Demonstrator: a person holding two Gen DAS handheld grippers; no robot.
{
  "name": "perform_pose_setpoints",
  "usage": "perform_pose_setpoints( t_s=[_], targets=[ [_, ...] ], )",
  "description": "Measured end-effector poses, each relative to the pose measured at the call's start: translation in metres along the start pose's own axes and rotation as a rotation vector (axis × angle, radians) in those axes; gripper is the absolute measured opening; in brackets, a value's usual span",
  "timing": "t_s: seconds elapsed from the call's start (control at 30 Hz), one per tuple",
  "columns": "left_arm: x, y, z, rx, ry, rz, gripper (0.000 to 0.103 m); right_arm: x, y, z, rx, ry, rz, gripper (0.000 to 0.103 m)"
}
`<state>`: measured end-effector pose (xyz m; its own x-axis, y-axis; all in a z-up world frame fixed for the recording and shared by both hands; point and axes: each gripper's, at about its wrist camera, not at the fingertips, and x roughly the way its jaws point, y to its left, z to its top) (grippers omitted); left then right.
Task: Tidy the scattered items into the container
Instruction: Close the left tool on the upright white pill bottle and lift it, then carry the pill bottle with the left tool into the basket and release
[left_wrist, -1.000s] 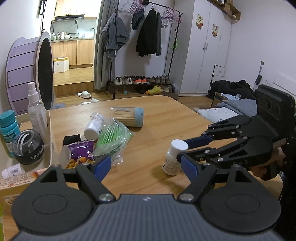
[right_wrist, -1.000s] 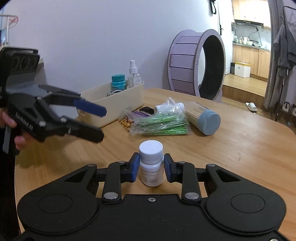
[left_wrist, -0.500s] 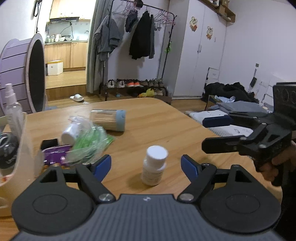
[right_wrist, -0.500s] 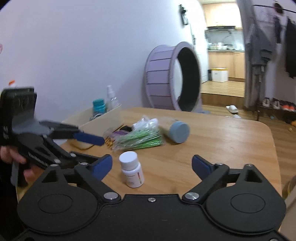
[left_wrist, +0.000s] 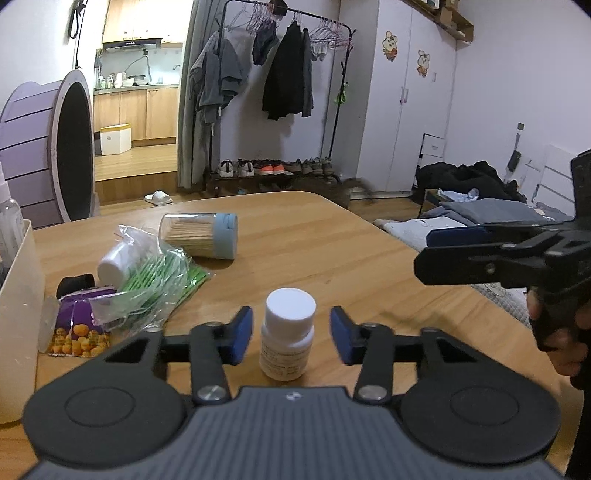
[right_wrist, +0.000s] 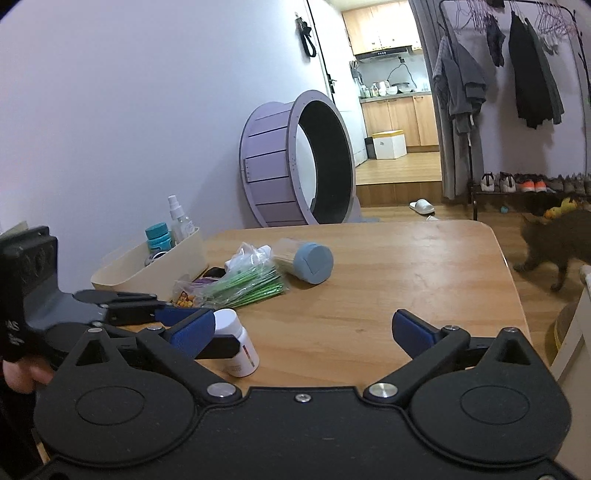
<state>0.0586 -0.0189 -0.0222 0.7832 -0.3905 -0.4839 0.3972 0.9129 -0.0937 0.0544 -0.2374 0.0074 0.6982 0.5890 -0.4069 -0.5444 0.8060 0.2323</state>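
The left gripper (left_wrist: 291, 334) straddles the white bottle (left_wrist: 287, 334) standing upright on the table (left_wrist: 332, 251) — pads on either side with gaps, not yet clamped. The right gripper (right_wrist: 303, 328) is spread wide, empty, off to the bottle's side. The container (right_wrist: 147, 273) sits near the wall, apparently part-filled — a green packet (left_wrist: 155, 288) and toothpick jar (left_wrist: 199, 240) lie beside it.

Between the blue-padded black fingers (left_wrist: 242, 334) stands a white pill bottle (left_wrist: 287, 334) with a white cap. Beyond the fingertips lie green sticks in a clear bag (left_wrist: 159, 282), a purple packet (left_wrist: 79, 325) printed with orange dots, and a blue-lidded jar (left_wrist: 199, 240).
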Motion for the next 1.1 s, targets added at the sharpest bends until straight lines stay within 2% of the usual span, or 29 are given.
perform_pose_setpoints(
  t_s=[0.37, 0.63, 0.83, 0.97, 1.1],
  targets=[
    [-0.031, 0.014, 0.013, -0.037, -0.097, 0.046, 0.03, -0.003, 0.008, 0.0, 0.009, -0.045, 0.003, 0.103],
    [-0.081, 0.066, 0.025, -0.11, -0.194, 0.204, 0.03, 0.014, 0.035, -0.001, -0.021, -0.051, 0.037, 0.103],
    [-0.111, 0.109, 0.023, -0.194, -0.218, 0.331, 0.031, 0.032, 0.059, -0.001, -0.045, -0.02, 0.086, 0.103],
    [-0.114, 0.124, 0.019, -0.228, -0.208, 0.38, 0.031, 0.04, 0.073, -0.001, -0.053, -0.01, 0.113, 0.103],
    [-0.11, 0.135, 0.019, -0.253, -0.192, 0.394, 0.031, 0.043, 0.084, -0.003, -0.083, -0.009, 0.121, 0.103]
  ],
)
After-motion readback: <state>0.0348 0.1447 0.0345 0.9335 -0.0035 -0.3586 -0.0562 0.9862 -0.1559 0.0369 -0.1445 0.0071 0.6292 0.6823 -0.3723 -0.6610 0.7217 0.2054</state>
